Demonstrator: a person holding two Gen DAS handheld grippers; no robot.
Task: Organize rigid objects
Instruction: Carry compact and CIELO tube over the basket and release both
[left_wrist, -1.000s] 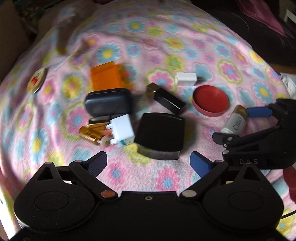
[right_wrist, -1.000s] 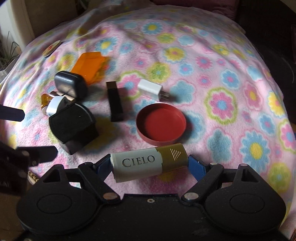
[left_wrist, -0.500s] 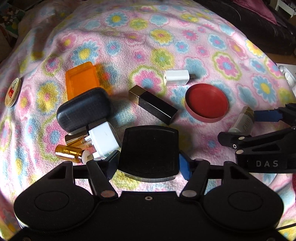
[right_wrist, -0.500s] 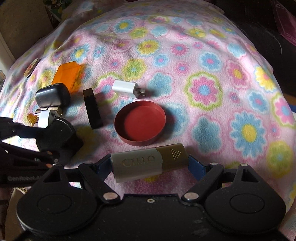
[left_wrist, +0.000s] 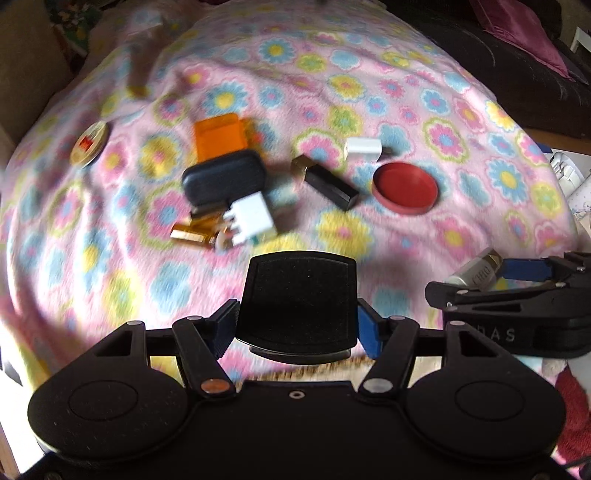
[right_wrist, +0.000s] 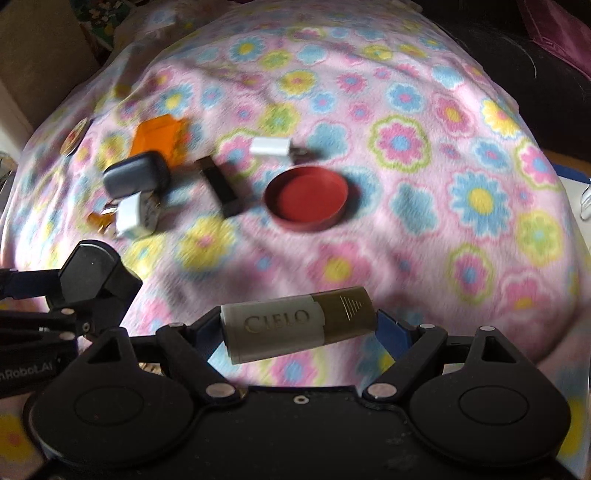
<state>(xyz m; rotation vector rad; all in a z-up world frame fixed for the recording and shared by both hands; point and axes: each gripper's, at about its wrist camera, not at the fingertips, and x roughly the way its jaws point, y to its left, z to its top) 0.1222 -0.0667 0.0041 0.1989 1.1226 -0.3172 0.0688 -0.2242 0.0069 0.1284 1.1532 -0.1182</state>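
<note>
My left gripper (left_wrist: 297, 326) is shut on a black square case (left_wrist: 297, 299) and holds it above the flowered blanket. It also shows at the left of the right wrist view (right_wrist: 92, 273). My right gripper (right_wrist: 299, 332) is shut on a white and gold CIELO tube (right_wrist: 295, 325), held crosswise and lifted off the blanket. That tube shows at the right of the left wrist view (left_wrist: 474, 271). On the blanket lie a red round lid (right_wrist: 306, 199), a black stick (right_wrist: 219, 188), a white charger (right_wrist: 271, 146), a dark oval case (right_wrist: 135, 175), a white plug (right_wrist: 135, 216) and an orange box (right_wrist: 157, 134).
A round badge (left_wrist: 88, 146) lies at the far left of the blanket. Gold tubes (left_wrist: 195, 232) lie beside the white plug. Dark furniture (left_wrist: 517, 74) stands beyond the blanket at the right. A white surface (right_wrist: 576, 206) borders the right edge.
My left gripper closed on the black square case and lifted it back from the pile. My right gripper has drawn back and up with the CIELO tube.
</note>
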